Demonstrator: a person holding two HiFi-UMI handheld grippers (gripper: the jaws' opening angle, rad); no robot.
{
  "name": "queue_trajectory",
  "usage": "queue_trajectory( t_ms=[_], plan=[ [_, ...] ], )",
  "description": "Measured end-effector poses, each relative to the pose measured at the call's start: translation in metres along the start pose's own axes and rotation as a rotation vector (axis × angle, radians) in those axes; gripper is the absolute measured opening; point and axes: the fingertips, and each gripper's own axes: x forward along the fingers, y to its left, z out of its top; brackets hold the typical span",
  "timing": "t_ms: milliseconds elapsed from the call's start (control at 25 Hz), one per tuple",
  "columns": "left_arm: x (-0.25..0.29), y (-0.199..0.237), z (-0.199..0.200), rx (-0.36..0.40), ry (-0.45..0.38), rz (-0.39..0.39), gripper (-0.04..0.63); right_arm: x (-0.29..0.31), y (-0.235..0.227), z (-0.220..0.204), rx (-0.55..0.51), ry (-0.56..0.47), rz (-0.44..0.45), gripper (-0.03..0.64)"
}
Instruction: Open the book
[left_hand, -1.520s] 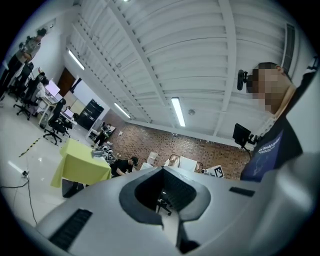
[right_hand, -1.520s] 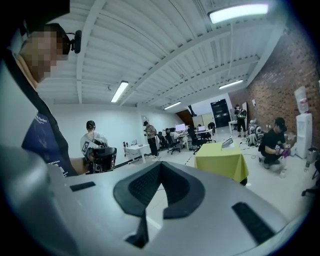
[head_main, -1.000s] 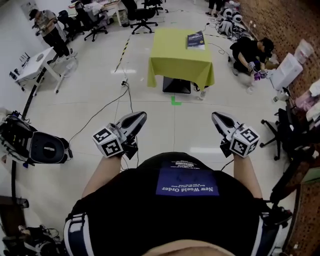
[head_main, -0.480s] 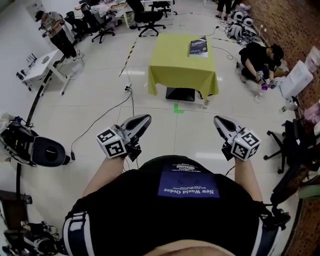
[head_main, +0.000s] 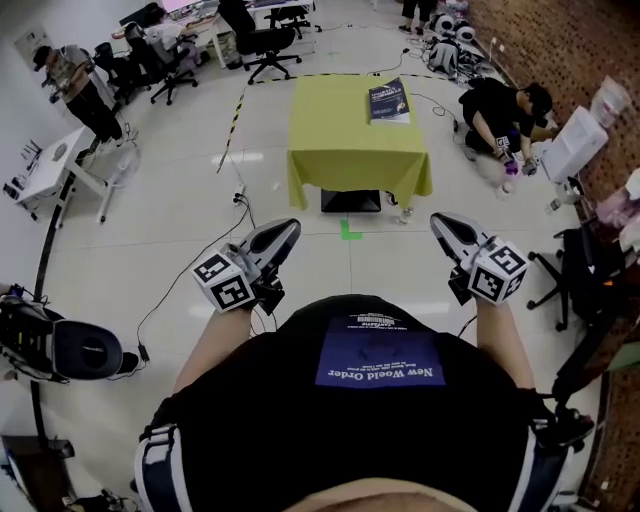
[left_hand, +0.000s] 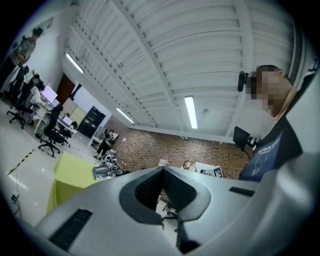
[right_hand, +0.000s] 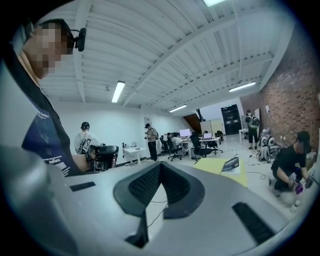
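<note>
Head view: the closed book (head_main: 389, 102) lies on the far right corner of the yellow desk (head_main: 340, 150), well apart from the left tool (head_main: 288, 230) and the right tool (head_main: 440, 223). Both tools are pressed together and hold nothing.

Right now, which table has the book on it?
The table in yellow-green cloth ahead; the book lies at its far right corner. The white desk at left has no cloth.

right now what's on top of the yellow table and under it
A dark book lies near the far right corner of the yellow cloth. Under its front edge a black box shows; the cloth hides everything else there.
</note>
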Motion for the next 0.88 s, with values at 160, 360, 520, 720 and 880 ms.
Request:
queue_trajectory(
  t_ms=[160,360,520,720,880],
  plan=[
    [-0.021,0.061,0.029,0.019,0.021,-0.008,-0.005,0.064,0.004,0.015,0.015,-0.007,-0.023,-0.014],
    [-0.026,0.12,0.044,-0.005,0.031,-0.024,-0.005,0.125,-0.006,0.013,0.034,0.013,-0.044,-0.014],
    [-0.017,0.153,0.049,-0.023,0.024,-0.031,-0.005,0.161,-0.025,0.015,0.024,0.052,-0.028,-0.014],
    [0.003,0.195,0.045,-0.053,0.036,0.019,-0.005,0.201,-0.064,0.016,0.041,0.047,0.012,-0.014],
    [0.046,0.222,0.052,-0.02,0.05,0.047,-0.005,0.233,-0.116,0.017,0.05,0.048,0.072,-0.014]
  ],
)
